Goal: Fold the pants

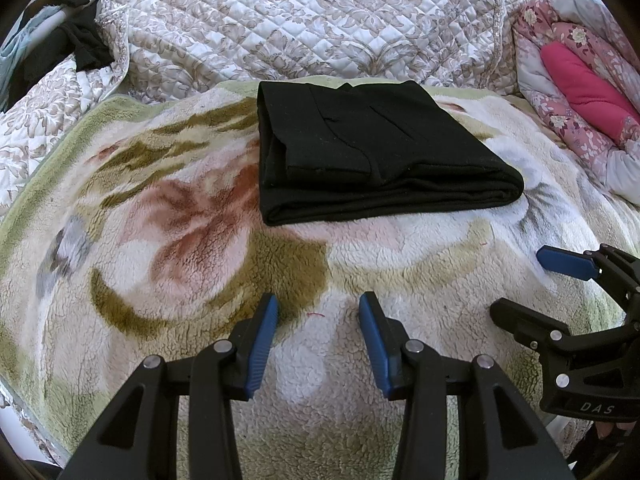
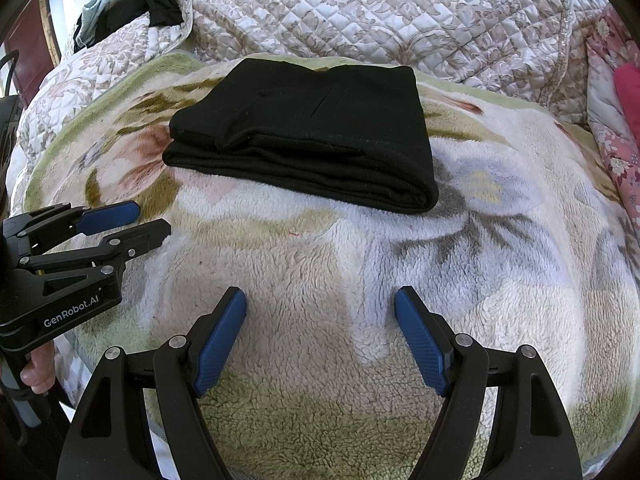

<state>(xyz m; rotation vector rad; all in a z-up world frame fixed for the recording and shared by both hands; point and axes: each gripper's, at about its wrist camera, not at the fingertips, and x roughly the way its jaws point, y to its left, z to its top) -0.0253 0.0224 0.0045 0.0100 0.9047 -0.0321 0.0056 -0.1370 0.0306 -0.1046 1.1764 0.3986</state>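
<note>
left wrist view: black pants [image 1: 372,152] folded into a neat rectangle; both hand-held grippers apart, empty.

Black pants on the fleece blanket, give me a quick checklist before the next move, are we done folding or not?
1. Black pants folded into a compact stack: ok.
2. Stack lies flat on the fleece blanket: ok.
3. Left claw open, holding nothing: ok.
4. Right claw open, holding nothing: ok.
5. Both claws clear of the pants: ok.
6. Underside layers lined up: cannot tell.
</note>
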